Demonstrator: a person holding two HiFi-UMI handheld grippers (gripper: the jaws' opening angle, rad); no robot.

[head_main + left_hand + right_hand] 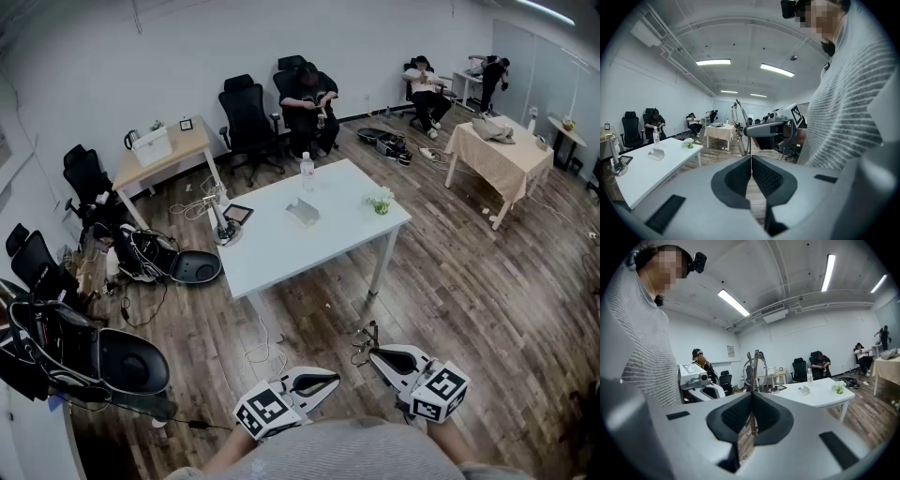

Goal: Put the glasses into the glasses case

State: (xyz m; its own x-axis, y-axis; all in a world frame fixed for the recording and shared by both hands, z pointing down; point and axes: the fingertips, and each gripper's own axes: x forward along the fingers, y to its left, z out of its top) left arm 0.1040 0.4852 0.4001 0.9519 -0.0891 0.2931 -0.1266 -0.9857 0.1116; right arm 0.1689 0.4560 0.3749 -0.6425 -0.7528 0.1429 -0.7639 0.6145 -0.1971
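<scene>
thin dark-rimmed glasses stand upright, pinched by one temple in the right gripper, low over the wood floor; the left gripper has its jaws together, empty.

Grey object on white table too small to identify; glasses partly hidden inside right hand-held gripper.
</scene>
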